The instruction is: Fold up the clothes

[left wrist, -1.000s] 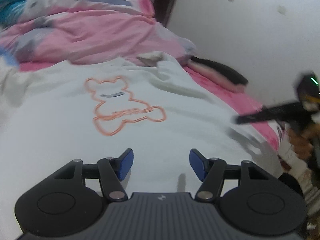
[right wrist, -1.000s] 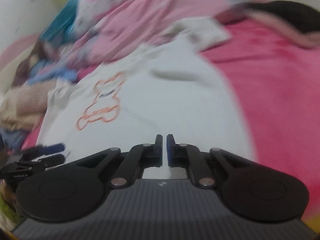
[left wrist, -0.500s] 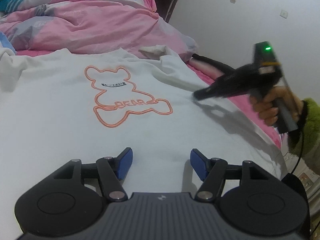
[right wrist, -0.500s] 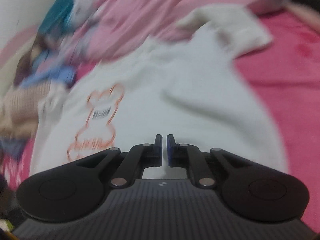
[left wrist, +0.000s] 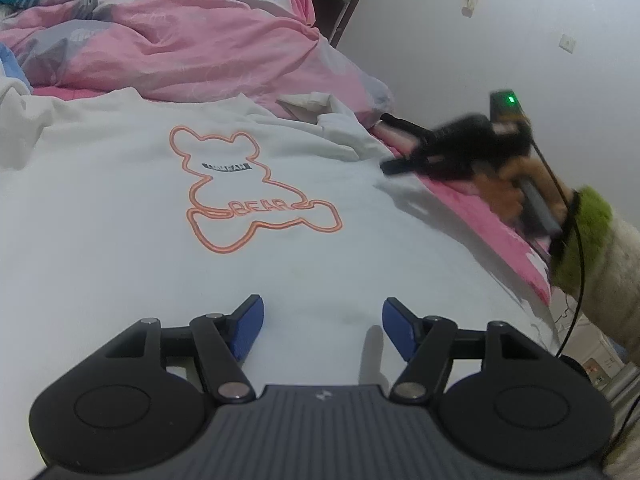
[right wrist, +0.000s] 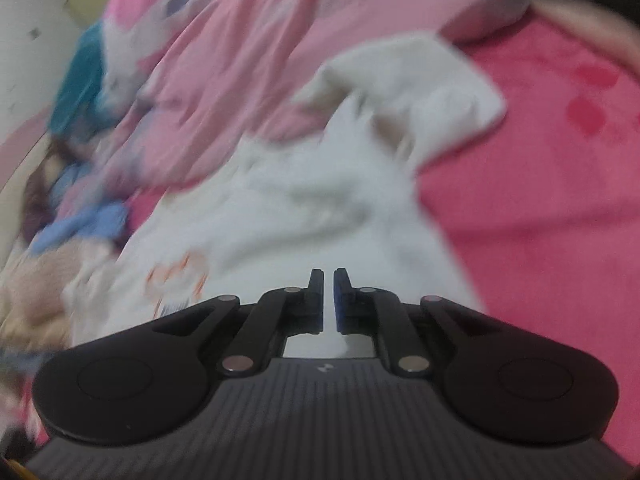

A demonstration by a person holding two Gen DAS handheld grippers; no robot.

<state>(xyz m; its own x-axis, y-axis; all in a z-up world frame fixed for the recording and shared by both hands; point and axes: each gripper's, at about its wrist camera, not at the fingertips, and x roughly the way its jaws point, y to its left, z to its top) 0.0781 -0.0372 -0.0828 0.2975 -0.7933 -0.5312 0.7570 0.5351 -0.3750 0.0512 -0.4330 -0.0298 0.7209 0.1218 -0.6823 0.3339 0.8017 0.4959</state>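
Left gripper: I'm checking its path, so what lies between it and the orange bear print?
Only bare white sweatshirt cloth between the left gripper and the bear print, seen in the left wrist view.

Matt cloth sweatshirt (left wrist: 120,240); fuzzy green cuff (left wrist: 588,232).

A white sweatshirt (left wrist: 120,216) lies spread flat on a pink bed sheet (left wrist: 496,232), an orange bear outline (left wrist: 252,192) lettered "BEAR" on its chest; the left gripper (left wrist: 322,326) hovers low over the near cloth, blue pads (left wrist: 249,326) apart, nothing between them; at the right edge a hand (left wrist: 516,192) in a green cuff (left wrist: 584,236) holds the blurred right gripper (left wrist: 390,167) above the sweatshirt's side; a pink quilt (left wrist: 192,40) is heaped behind.
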